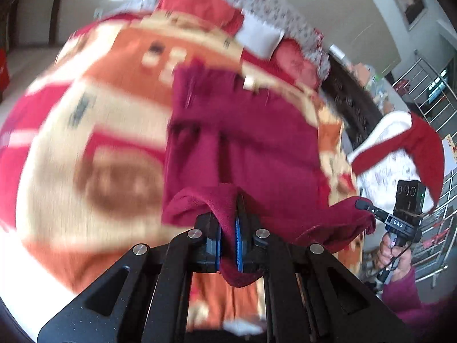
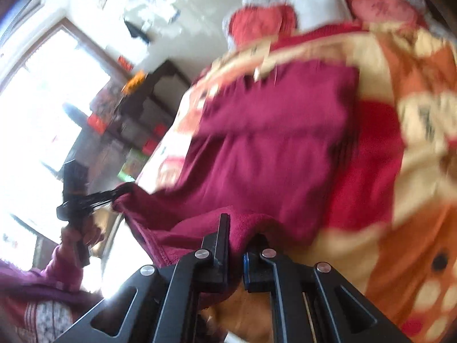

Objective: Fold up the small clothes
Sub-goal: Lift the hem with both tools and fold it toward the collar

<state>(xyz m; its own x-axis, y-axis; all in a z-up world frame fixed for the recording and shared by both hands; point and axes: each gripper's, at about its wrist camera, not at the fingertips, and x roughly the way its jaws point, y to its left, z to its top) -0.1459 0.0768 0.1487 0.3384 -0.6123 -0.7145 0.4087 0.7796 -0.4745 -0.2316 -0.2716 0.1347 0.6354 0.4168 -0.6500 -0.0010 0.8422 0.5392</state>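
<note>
Left wrist view: the left tongs (image 1: pixel 228 228) are clamped on a hem of the maroon fleece garment (image 1: pixel 245 143), spread over a red, orange and cream blanket (image 1: pixel 100 131). At 3 o'clock the right tongs (image 1: pixel 361 204) pinch another corner. Pillows (image 1: pixel 260 38) lie at 12.

Right wrist view: the right tongs (image 2: pixel 235 245) grip the fuzzy hem; the left tongs (image 2: pixel 121 193) show at 9, before a bright window (image 2: pixel 42 91).

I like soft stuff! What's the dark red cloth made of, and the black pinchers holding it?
The dark red cloth looks like soft fleece or terry: its edge at the left gripper is fuzzy and matte. The gripper arms look like hard matte black plastic or metal, with shiny silver pins; the right gripper looks the same.
</note>
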